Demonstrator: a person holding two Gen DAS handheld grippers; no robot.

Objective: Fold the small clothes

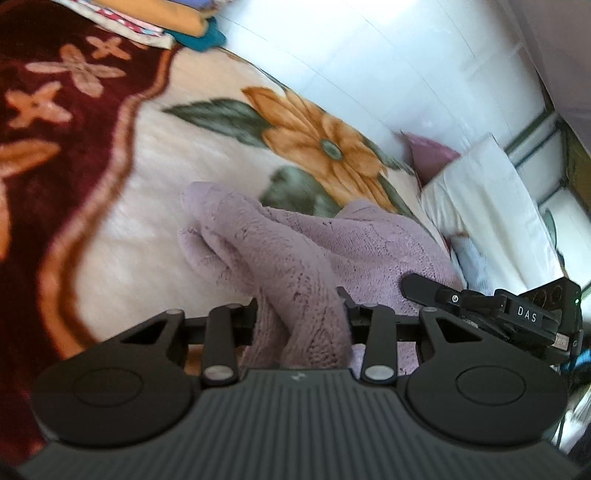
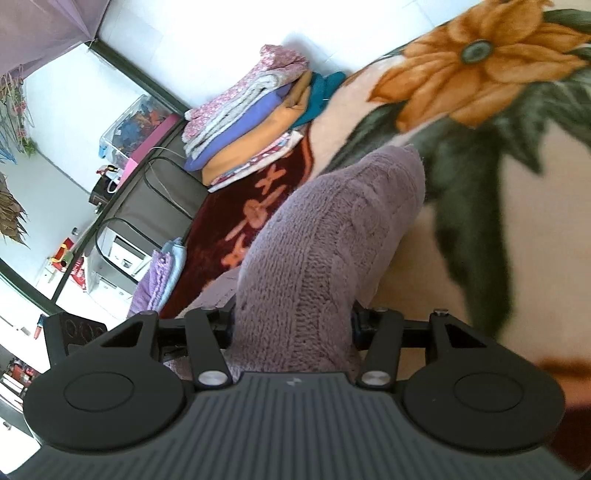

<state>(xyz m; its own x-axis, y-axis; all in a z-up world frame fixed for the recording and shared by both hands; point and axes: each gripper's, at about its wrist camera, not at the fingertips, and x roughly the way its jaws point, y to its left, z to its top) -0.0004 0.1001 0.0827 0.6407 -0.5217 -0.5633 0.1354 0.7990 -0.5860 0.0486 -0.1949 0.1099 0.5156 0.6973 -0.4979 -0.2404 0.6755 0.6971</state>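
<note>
A small lilac knitted garment (image 1: pixel 295 251) lies bunched on a flowered blanket (image 1: pixel 155 177). My left gripper (image 1: pixel 301 317) is shut on a fold of it, and the knit bulges up between the jaws. In the left wrist view the right gripper (image 1: pixel 480 302) reaches onto the garment's right side. In the right wrist view my right gripper (image 2: pixel 293 317) is shut on another thick fold of the same garment (image 2: pixel 332 229), which rises over the blanket (image 2: pixel 517 221). The fingertips of both grippers are buried in the knit.
A stack of folded clothes (image 2: pixel 251 122) sits at the blanket's far edge, also in the left wrist view (image 1: pixel 166 22). White pillows (image 1: pixel 480 206) lie by the wall. More lilac and blue cloth (image 2: pixel 162 280) lies at the bed's edge. Shelves and a plastic box (image 2: pixel 136 125) stand beyond.
</note>
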